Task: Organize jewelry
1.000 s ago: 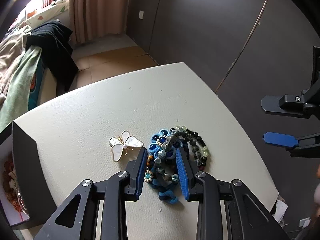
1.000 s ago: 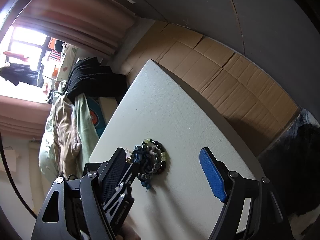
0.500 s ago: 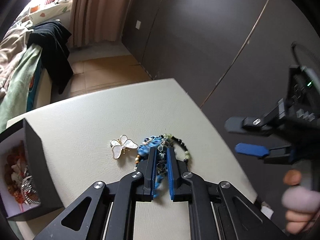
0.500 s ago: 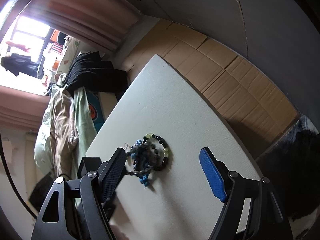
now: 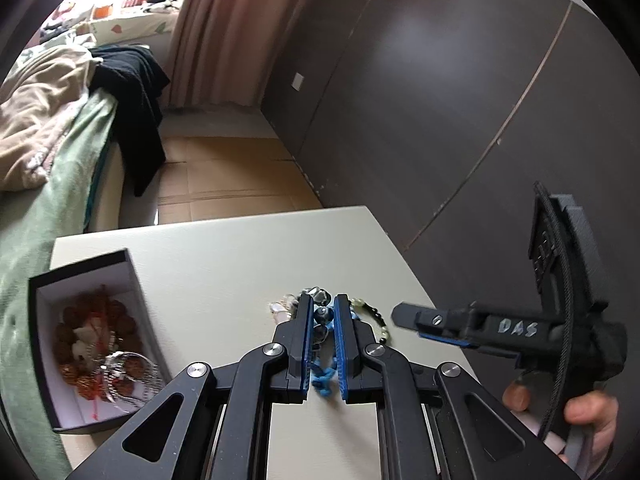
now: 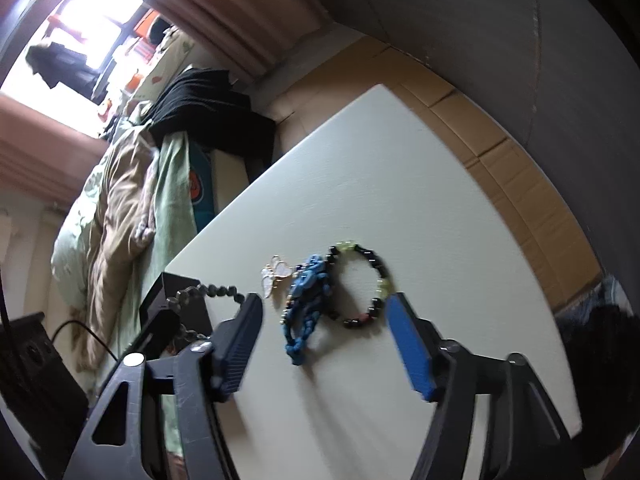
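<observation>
My left gripper (image 5: 323,308) is shut on a grey beaded bracelet (image 5: 322,316) and holds it above the white table (image 5: 224,264). In the right wrist view the bracelet (image 6: 208,291) hangs in the air at the left. A blue knotted bracelet (image 6: 306,304), a black and green beaded bracelet (image 6: 362,284) and a white butterfly brooch (image 6: 276,274) lie on the table. My right gripper (image 6: 324,340) is open and empty, just in front of them. The open jewelry box (image 5: 86,336) holds several pieces.
The table's right edge (image 5: 404,252) and far edge drop to a cardboard-covered floor (image 5: 224,184). A bed with blankets and dark clothing (image 5: 48,128) stands to the left. A dark wall (image 5: 440,100) rises behind. A hand (image 5: 580,408) holds the right gripper.
My left gripper has shut on the grey beaded bracelet and lifted it off the pile. The blue bracelet, black bracelet and brooch stay on the table. The right gripper has moved nearer.
</observation>
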A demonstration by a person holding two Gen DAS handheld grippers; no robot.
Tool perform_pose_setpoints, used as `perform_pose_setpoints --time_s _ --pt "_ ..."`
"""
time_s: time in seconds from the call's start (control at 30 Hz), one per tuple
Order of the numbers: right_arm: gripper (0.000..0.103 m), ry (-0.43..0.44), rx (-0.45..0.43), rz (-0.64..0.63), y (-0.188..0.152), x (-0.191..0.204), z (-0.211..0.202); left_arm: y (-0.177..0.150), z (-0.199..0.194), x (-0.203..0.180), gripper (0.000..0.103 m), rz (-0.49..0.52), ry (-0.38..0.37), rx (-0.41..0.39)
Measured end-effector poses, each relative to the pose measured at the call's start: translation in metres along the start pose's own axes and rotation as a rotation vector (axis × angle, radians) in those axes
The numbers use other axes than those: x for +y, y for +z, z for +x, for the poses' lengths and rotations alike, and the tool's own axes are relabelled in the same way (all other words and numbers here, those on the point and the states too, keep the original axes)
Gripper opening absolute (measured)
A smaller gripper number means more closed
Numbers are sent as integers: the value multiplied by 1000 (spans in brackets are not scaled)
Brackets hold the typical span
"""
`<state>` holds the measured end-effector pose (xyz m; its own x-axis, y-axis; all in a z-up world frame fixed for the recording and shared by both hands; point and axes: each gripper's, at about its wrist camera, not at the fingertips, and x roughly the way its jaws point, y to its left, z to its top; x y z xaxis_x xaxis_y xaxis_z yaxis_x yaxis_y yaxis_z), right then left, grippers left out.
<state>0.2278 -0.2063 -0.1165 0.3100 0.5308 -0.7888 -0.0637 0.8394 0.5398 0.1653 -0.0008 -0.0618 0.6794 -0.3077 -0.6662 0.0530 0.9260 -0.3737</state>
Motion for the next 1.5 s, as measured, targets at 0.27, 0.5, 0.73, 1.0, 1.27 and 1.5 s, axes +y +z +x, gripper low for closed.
perform_pose_setpoints --time_s 0.27,0.5,0.73,1.0,1.27,1.5 --pt "53 -34 37 -32 4 11 32 10 -18 27 10 -62 12 -32" --pt "53 -69 65 -18 10 12 59 17 -34 45 10 -114 21 -64" --pt "22 -68 36 -10 9 10 52 13 -43 49 10 -115 35 -70" --pt "21 69 -97 -14 10 13 4 12 -65 54 10 -118 64 -119" --pt "21 192 -172 -29 2 25 -23 13 -87 74 10 -157 123 -167" --pt "21 268 -219 -65 -6 47 -36 11 -82 100 10 -220 197 -140"
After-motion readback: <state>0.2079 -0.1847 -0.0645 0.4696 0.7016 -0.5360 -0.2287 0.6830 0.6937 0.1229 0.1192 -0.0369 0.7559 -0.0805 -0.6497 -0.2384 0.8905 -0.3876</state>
